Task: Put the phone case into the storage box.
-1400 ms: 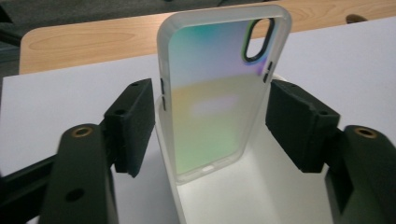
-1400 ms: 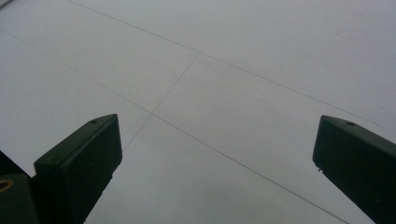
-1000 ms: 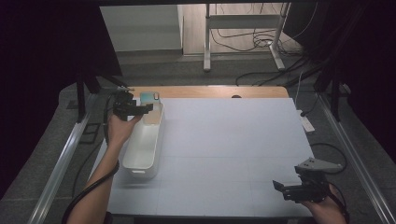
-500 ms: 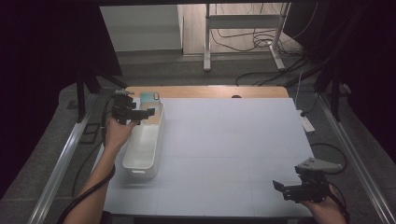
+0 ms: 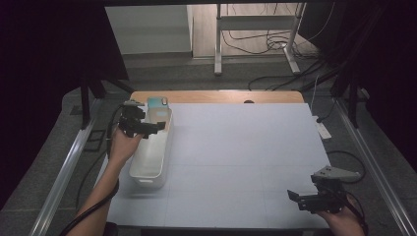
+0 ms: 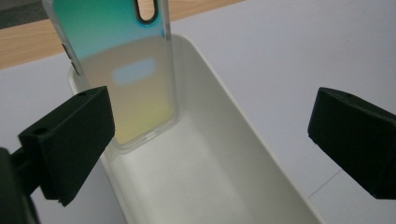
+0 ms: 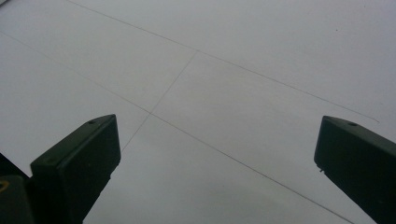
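A phone case (image 6: 135, 79) with a teal-to-yellow sheen leans upright against the far end of a white bin (image 6: 224, 116). In the high view the phone case (image 5: 156, 103) stands at the bin's (image 5: 147, 169) far end. My left gripper (image 5: 158, 127) hovers over the bin just short of the case. Its jaws have just been opening and now stand wide, with nothing between them; the left gripper (image 6: 210, 130) looks down into the bin. My right gripper (image 5: 294, 199) stays low over the table's near right corner, and the right gripper (image 7: 215, 158) is open and holds nothing.
A pale mat (image 5: 246, 147) covers the table, with a strip of bare wood (image 5: 221, 96) along its far edge. A small white object (image 5: 323, 130) lies at the right edge. Cables and a metal stand (image 5: 255, 44) are on the floor beyond.
My left gripper has drawn back from the phone case toward the person and its jaws have widened. The case stays leaning in the bin. The right gripper has not moved.
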`<state>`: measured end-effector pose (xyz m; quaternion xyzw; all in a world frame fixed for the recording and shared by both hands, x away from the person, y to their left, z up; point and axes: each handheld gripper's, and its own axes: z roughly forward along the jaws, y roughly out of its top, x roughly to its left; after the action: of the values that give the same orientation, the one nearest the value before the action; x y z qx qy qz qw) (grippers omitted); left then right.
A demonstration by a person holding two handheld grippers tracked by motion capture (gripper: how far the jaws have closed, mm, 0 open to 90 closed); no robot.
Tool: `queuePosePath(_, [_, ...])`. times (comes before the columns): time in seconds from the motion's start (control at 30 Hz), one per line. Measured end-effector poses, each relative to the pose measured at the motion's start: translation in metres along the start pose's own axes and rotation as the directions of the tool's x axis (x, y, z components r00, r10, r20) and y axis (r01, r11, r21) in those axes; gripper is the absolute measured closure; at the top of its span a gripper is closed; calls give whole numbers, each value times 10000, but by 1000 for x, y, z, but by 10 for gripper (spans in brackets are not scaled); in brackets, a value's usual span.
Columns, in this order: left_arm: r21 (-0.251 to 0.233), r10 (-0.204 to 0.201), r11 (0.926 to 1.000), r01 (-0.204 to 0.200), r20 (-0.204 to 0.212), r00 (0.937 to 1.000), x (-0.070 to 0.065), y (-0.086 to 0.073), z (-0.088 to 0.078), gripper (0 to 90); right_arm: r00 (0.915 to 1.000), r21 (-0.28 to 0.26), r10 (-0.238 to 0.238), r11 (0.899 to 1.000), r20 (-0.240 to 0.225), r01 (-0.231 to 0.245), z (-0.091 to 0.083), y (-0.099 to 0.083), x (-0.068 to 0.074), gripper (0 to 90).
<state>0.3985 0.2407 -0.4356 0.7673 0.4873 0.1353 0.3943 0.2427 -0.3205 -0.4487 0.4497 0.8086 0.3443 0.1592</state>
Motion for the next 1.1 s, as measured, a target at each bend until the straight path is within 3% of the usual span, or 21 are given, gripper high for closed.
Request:
queuePosePath(0.33, [-236,179,9996,-174,197,9996,-7,-7,-6,7,10000,-21,-43,10000,28,43,0,0,1,0])
queuePosePath(0.63, [-517,392,9980,-356,688,9969,-14,-14,-13,19,9999,-14,-78,10000,99,78,0,0,2,0])
queuePosePath(1.1, [-863,864,9931,-794,803,9930,-27,-23,-21,0,9999,-46,-75,10000,75,75,-1,0,2,0])
